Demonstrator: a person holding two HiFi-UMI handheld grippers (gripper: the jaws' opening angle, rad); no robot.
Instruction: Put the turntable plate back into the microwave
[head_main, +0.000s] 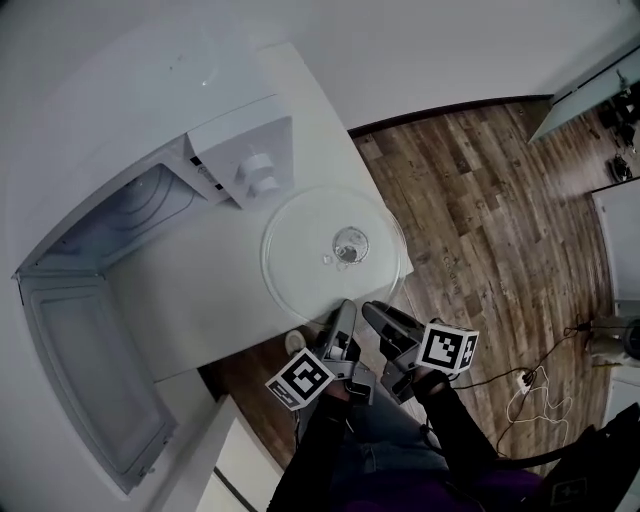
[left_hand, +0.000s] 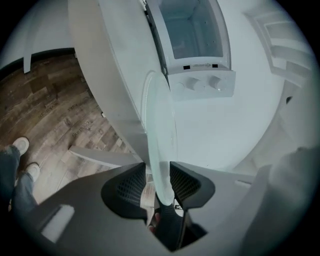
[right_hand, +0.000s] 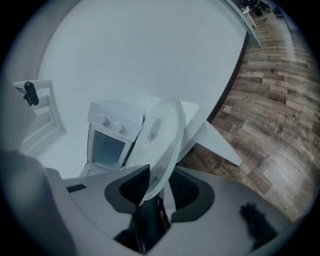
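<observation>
The clear glass turntable plate (head_main: 335, 245) lies flat on the white counter (head_main: 200, 310), at its corner in front of the microwave's knob panel (head_main: 258, 170). The white microwave (head_main: 140, 225) stands with its door (head_main: 90, 380) swung wide and its cavity bare. Both grippers are at the plate's near rim, side by side. My left gripper (head_main: 343, 310) (left_hand: 159, 182) is open, with the plate (left_hand: 160, 125) edge-on between its pads and a narrow gap on one side. My right gripper (right_hand: 159, 187) (head_main: 378, 315) is also open around the plate (right_hand: 160, 135).
The plate overhangs the counter's corner above the wooden floor (head_main: 480, 200). A cable (head_main: 530, 390) lies on the floor to the right. The person's shoes (left_hand: 20, 150) show below the left gripper. A low white cabinet (head_main: 230, 470) stands under the open door.
</observation>
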